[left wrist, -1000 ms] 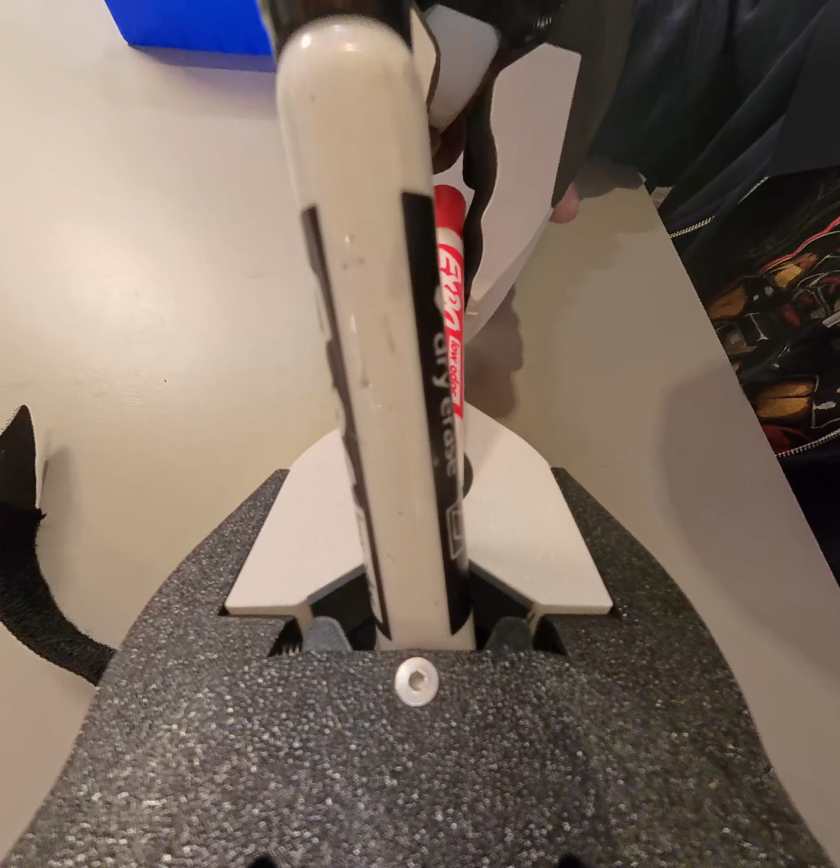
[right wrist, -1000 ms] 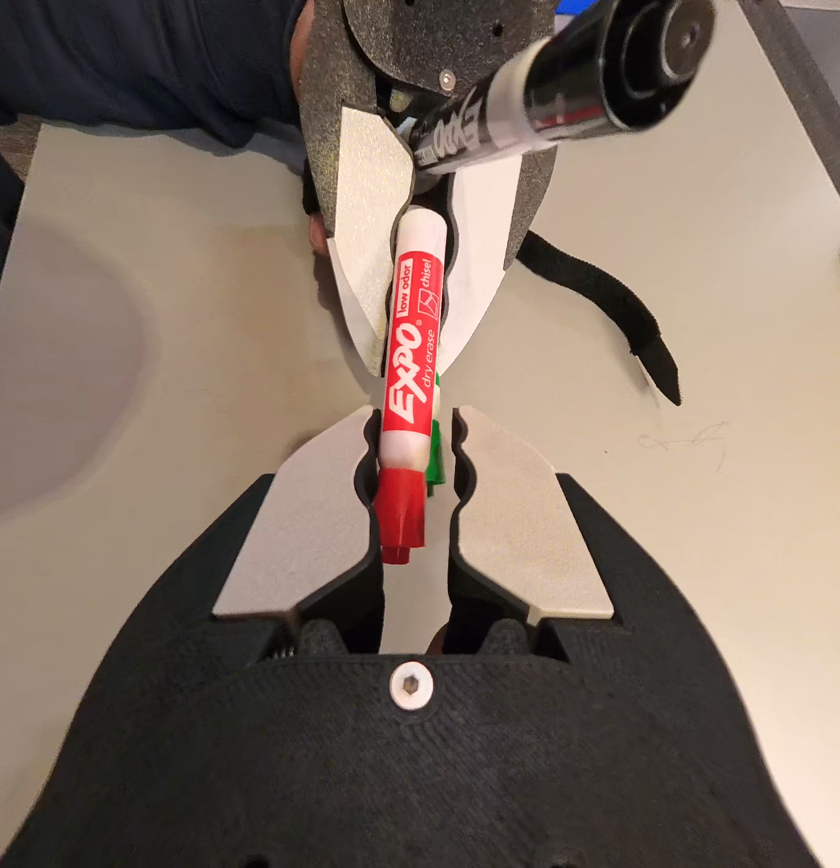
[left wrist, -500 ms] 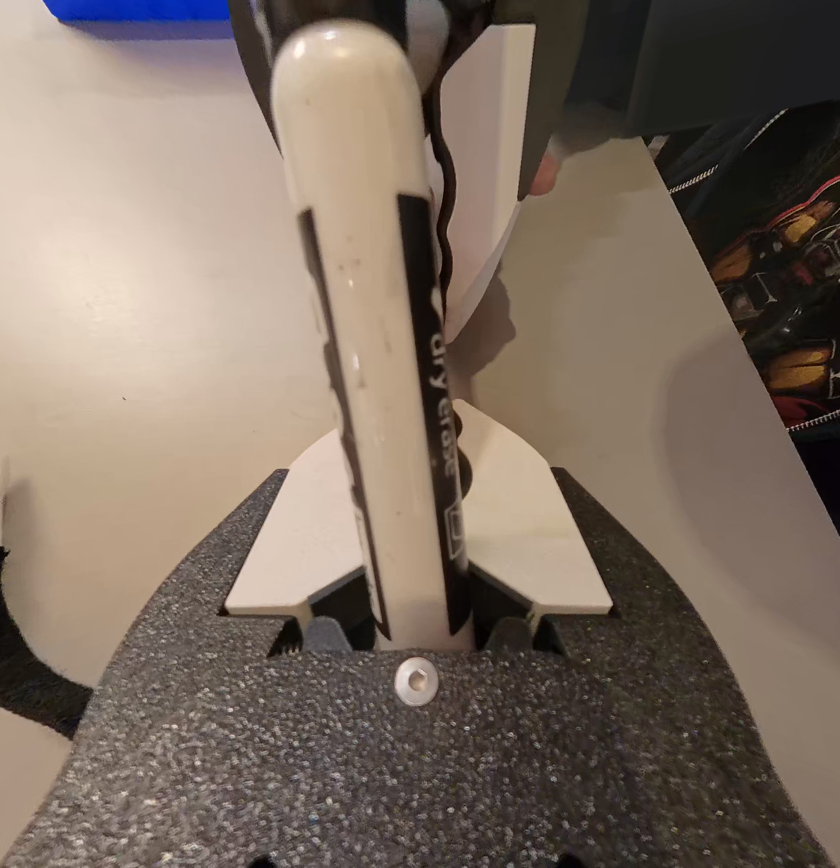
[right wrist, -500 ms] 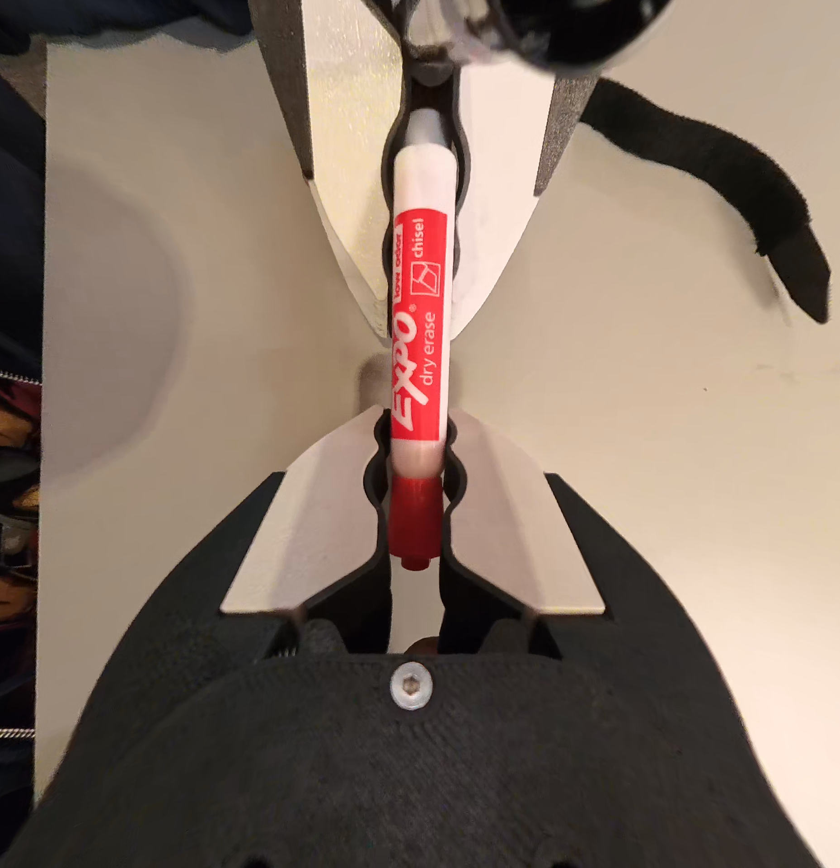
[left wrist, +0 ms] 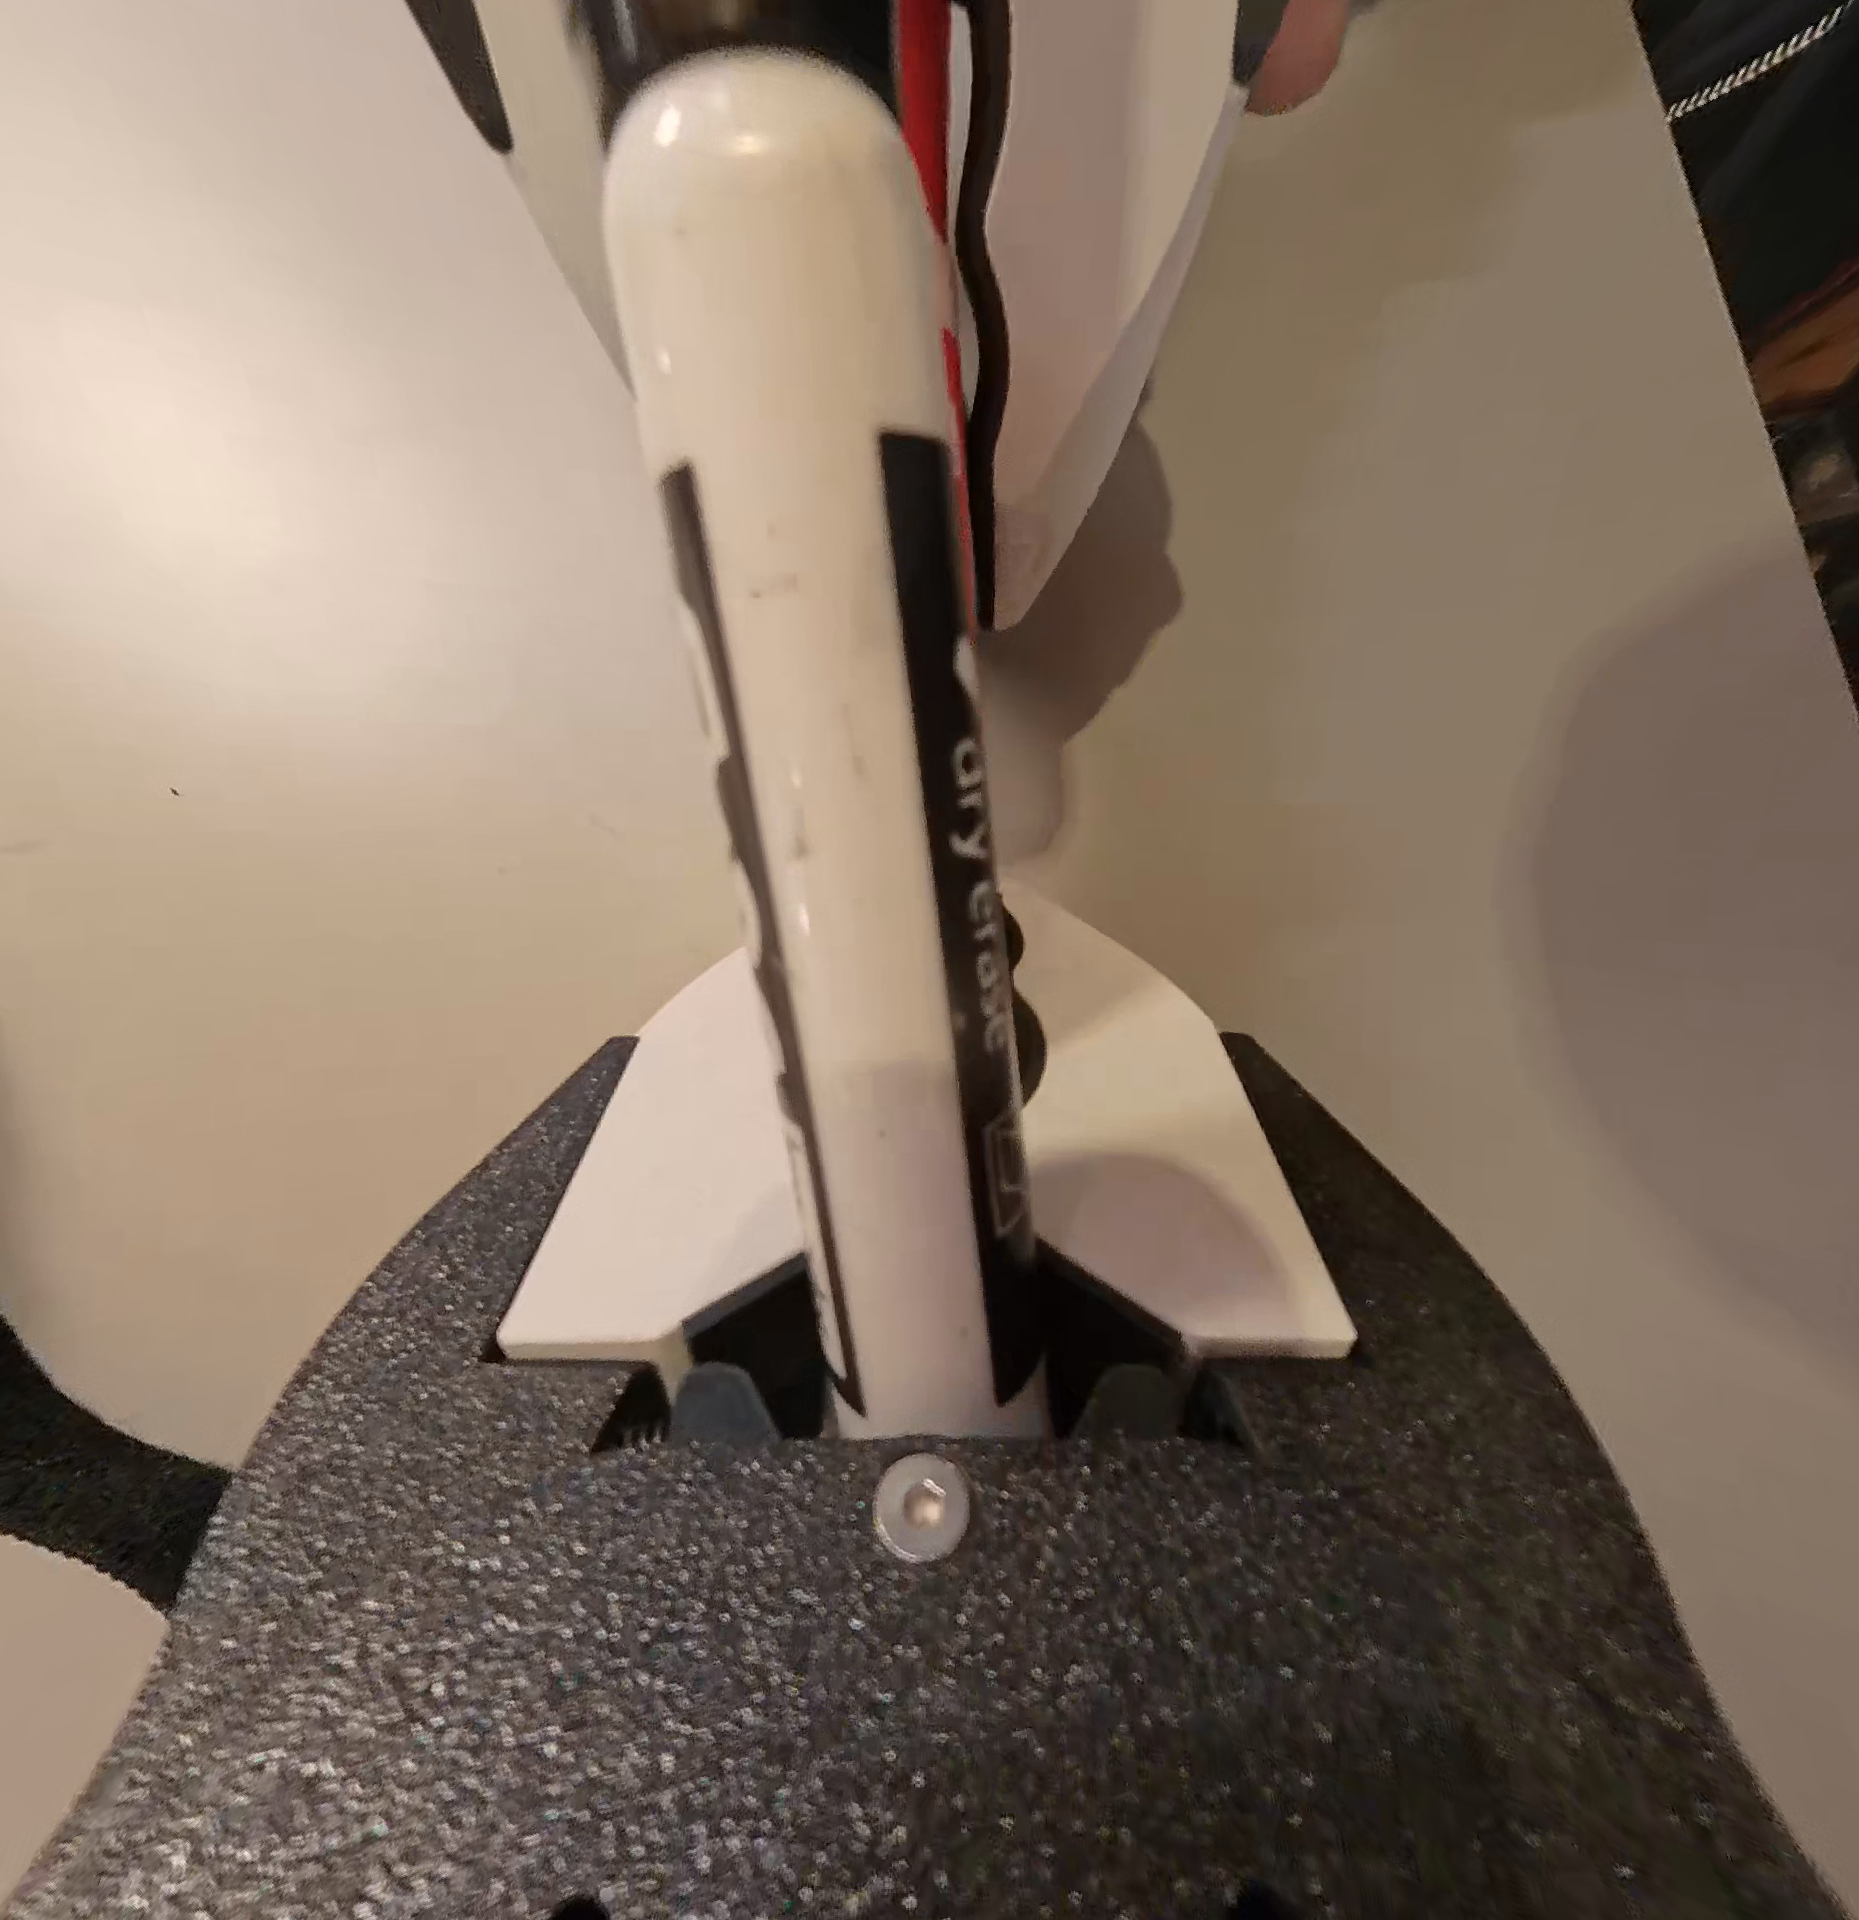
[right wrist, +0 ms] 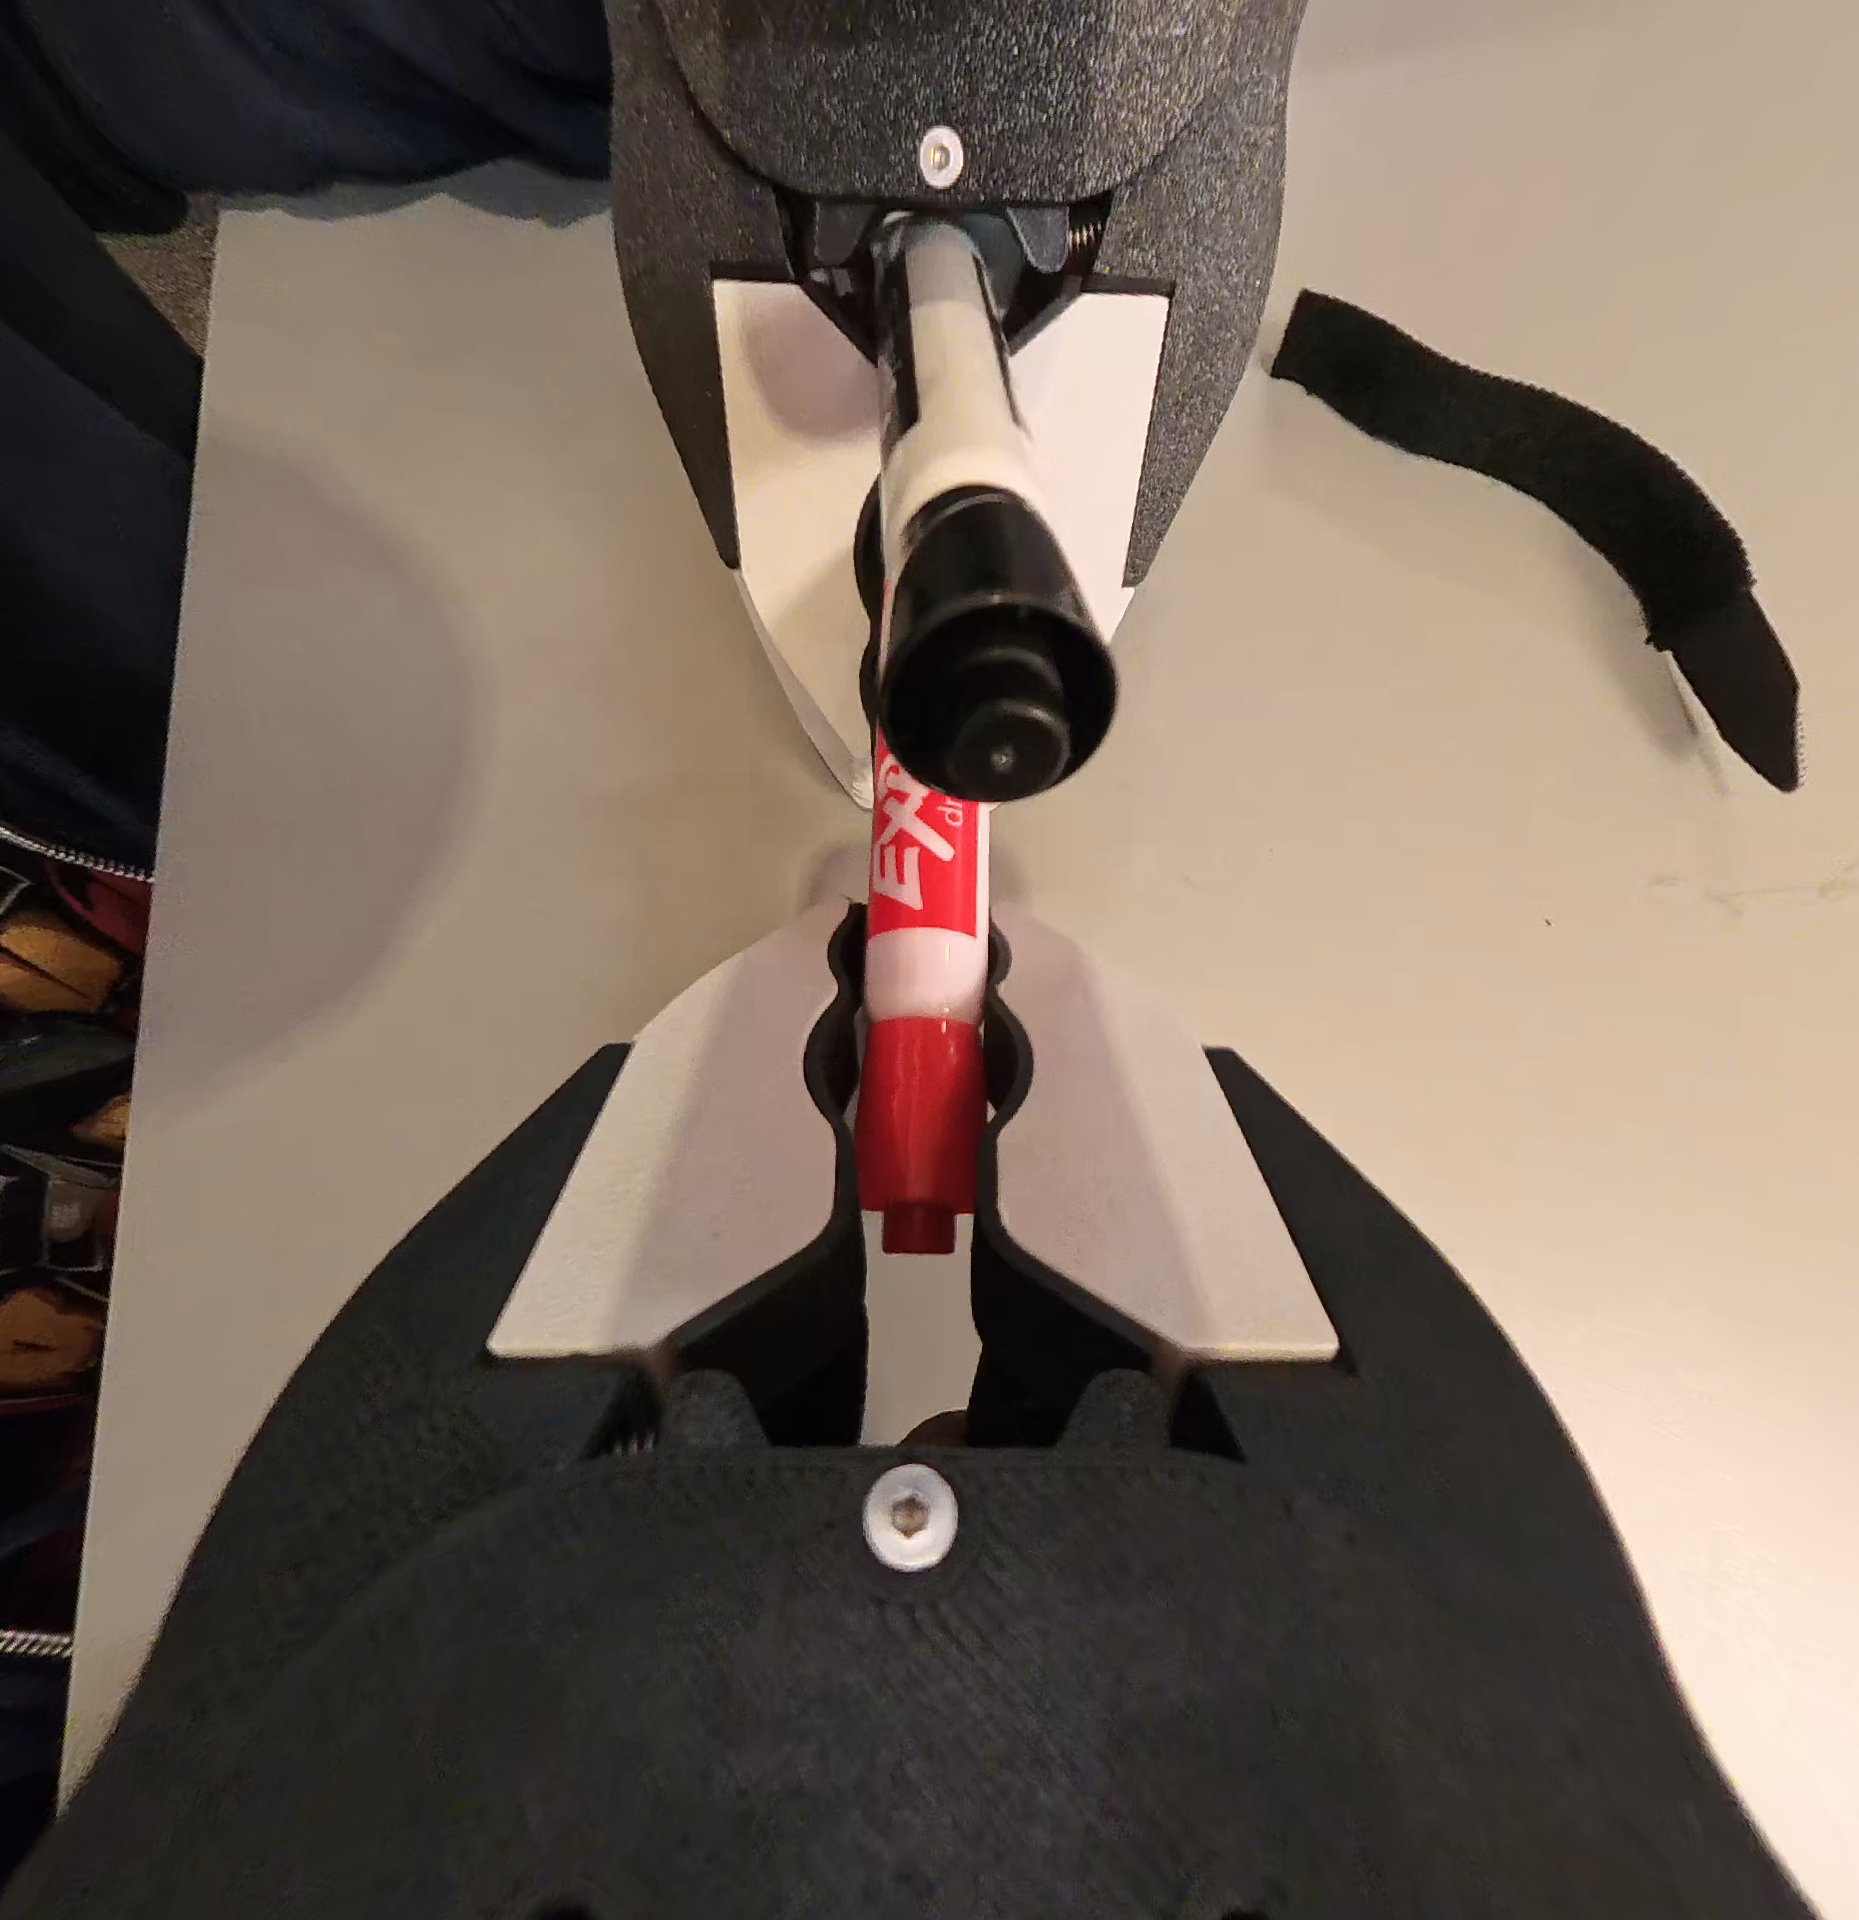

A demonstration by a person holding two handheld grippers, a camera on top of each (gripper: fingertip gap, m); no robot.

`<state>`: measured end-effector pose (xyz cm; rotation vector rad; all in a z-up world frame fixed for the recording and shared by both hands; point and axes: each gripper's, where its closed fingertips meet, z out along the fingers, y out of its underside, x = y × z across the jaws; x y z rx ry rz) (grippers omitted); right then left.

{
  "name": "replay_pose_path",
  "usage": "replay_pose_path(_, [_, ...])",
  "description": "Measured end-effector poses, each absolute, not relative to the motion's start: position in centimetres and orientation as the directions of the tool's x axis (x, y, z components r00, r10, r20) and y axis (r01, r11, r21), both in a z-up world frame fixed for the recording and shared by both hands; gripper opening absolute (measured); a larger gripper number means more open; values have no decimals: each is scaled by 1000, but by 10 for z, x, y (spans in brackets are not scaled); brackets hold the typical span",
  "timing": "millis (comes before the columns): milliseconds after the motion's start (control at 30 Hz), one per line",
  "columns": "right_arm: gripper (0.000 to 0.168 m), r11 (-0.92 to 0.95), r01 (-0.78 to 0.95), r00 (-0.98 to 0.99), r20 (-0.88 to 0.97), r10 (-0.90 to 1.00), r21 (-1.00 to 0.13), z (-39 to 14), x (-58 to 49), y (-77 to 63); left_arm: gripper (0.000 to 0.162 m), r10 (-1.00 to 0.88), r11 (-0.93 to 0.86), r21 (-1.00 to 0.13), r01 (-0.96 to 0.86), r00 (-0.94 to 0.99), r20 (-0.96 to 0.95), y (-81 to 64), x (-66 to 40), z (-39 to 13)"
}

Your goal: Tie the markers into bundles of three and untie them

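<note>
My right gripper point(right wrist: 920, 1081) clamps the red marker point(right wrist: 923, 997) at its cap, barrel running straight ahead along the fingers. My left gripper point(left wrist: 883, 1091) grips the black-capped marker point(left wrist: 800, 665), lying lengthwise between its fingers, cap forward.

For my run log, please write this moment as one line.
left gripper: shut on black marker | right gripper: shut on red marker | grippers face each other over table | strap loose on table
</note>
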<state>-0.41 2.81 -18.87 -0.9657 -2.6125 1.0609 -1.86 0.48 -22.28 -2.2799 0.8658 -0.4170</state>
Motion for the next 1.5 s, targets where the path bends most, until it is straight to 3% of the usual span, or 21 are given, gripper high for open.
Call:
replay_pose_path(633, [19,440,477,-766,-114,632,-761,-174,-19,19,20,-669,-592,-672,-446,737,100,3,-22,-222])
replay_pose_path(1067, [21,256,404,-729,-139,671,-878,-142,-33,28,20,-638,-561,-781,-274,745,196,17,-20,-199])
replay_pose_path(1500, [38,24,179,-707,-112,698,-984,-100,-42,49,20,-597,-545,-824,-155,762,251,25,-23,-186])
